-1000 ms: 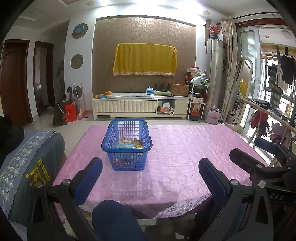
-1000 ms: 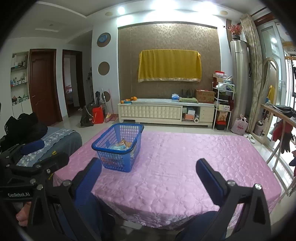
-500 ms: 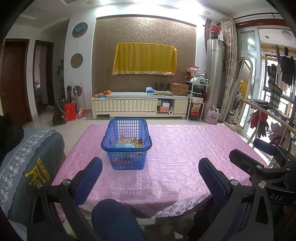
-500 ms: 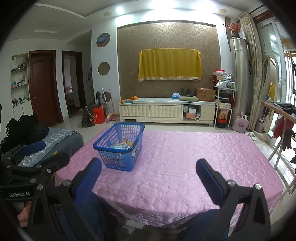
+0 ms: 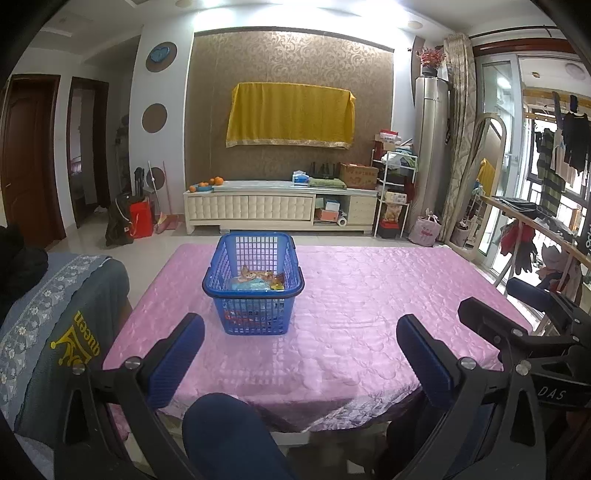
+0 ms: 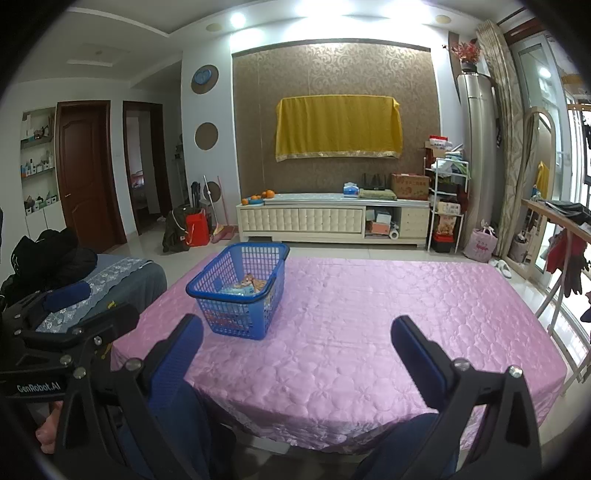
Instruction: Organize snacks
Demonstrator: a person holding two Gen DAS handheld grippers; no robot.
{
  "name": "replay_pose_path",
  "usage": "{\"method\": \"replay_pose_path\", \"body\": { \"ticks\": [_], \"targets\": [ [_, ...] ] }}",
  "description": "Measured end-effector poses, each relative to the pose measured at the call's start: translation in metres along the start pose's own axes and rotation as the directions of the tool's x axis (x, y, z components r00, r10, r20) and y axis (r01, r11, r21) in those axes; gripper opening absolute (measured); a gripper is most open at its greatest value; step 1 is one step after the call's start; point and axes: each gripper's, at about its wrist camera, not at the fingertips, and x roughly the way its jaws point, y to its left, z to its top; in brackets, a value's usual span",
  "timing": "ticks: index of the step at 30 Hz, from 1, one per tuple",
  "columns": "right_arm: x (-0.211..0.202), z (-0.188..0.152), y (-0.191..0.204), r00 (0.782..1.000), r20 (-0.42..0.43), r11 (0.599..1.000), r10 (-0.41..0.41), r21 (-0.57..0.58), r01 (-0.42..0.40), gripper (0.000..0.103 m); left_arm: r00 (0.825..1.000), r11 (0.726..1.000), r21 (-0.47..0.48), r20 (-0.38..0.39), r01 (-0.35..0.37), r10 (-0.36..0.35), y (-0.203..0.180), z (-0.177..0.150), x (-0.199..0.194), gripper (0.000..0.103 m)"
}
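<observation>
Fingers (image 5: 177, 354) of both left gripper (image 5: 301, 350) and right gripper (image 6: 295, 347) spread wide, empty, short of pink surface (image 5: 369, 295) bearing blue basket (image 5: 255, 291) with snacks (image 5: 258, 280) inside.

Bright and sharp — ceiling spotlights (image 6: 237, 18) glare white, window (image 5: 509, 147) daylight blows out, fisheye edges bend into black.

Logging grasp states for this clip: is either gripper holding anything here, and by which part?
Nothing is held. The left gripper and right gripper are both open and empty, short of the basket holding the snacks.
</observation>
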Motion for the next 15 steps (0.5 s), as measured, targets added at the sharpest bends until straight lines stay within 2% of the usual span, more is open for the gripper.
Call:
{"method": "replay_pose_path", "body": {
  "ticks": [15],
  "targets": [
    [-0.0017, -0.0007, 0.0018, 1.0, -0.006, 1.0, 0.008, 0.014, -0.008, 0.103, 1.0, 1.0, -0.004, 0.004, -0.011, 0.011, -0.0009, -0.0012, -0.0017, 0.103]
  ]
}}
